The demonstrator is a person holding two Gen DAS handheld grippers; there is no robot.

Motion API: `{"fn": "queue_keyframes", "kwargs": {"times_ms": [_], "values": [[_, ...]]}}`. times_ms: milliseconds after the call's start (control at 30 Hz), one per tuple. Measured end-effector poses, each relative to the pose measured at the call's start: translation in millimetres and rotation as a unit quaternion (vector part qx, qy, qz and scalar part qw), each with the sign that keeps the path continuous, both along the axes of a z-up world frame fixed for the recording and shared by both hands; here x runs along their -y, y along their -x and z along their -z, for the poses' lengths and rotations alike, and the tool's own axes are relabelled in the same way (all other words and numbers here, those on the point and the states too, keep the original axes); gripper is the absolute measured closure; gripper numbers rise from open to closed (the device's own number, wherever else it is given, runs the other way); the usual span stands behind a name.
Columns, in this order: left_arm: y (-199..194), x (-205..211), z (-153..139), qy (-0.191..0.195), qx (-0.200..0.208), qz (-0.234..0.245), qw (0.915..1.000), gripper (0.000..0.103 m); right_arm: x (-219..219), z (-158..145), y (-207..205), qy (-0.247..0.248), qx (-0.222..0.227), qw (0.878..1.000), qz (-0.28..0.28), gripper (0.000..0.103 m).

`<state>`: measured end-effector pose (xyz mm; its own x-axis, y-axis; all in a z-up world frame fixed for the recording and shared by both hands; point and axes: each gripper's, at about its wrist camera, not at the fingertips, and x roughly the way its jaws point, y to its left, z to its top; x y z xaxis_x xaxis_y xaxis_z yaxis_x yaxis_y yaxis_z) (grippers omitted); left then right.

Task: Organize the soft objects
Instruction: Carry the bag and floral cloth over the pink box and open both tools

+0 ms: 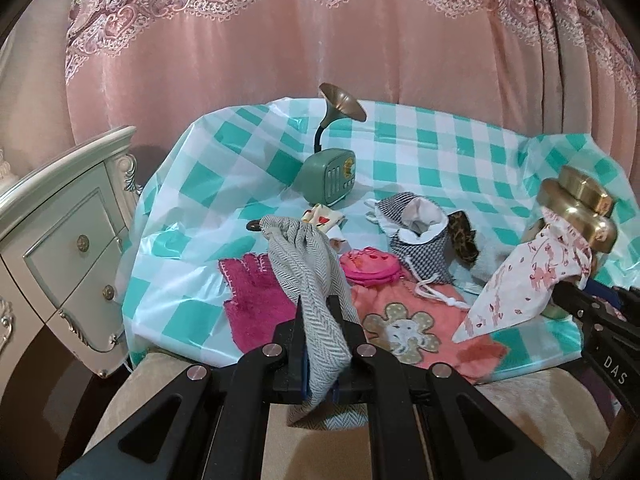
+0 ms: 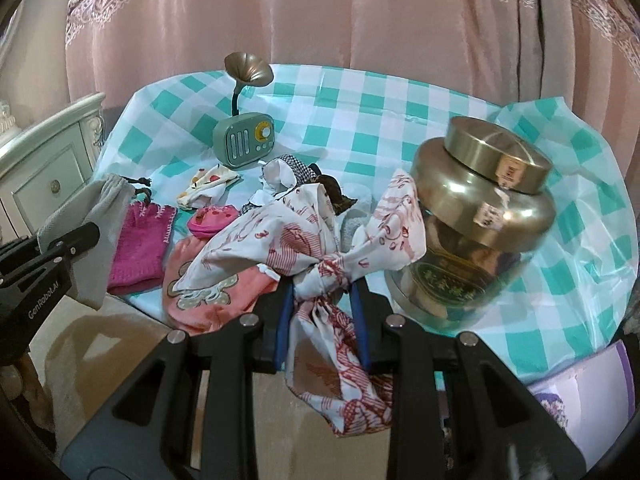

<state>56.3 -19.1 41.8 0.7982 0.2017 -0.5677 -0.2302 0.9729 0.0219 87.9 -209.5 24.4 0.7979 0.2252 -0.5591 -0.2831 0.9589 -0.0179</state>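
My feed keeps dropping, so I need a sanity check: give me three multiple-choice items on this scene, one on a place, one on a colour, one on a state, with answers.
1. Where does the green radio stand relative to the pile of soft things?
A. Behind it, toward the curtain
B. In front of it, at the near edge
C. On top of it

2. What colour is the glove lying on the cloth?
A. Blue
B. Magenta
C. Black

3. What is the left gripper doing?
A. Open over the cloth
B. Shut on the grey pouch
C. Shut on the brass jar

Answers:
1 A, the green radio sits beyond the clothes.
2 B, the glove is deep pink.
3 B, the left gripper's jaws pinch the grey pouch, while the right gripper holds the white printed cloth.
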Motion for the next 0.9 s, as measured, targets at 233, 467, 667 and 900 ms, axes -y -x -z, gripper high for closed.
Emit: {"fn": "queue_keyframes", "kwargs": {"times_ms": [233,467,667,900], "values": [[14.2,6.5,-9.7,0.022,0.011,0.011,0.9996,0.096,15.7,-4.4,14.7,-0.020,-0.006,1.000,0.006,0.072],[22.0,22.0,-15.2,0.030,0.005,0.027,0.9992,0.096,34.2,-8.6,27.3,-0.032,-0.012,0.999,0.018,0.073],[29.1,44.2,-20.7,0.041,0.000,0.057,0.9975,0.096,56.8,-10.1,40.0,-0.037,-0.019,0.998,0.036,0.073],[33.4,76.6,-24.2,0.066,-0.018,0.107,0.9920,0.096,88.9,-10.3,53.4,-0.046,-0.027,0.997,0.061,0.073]]}}
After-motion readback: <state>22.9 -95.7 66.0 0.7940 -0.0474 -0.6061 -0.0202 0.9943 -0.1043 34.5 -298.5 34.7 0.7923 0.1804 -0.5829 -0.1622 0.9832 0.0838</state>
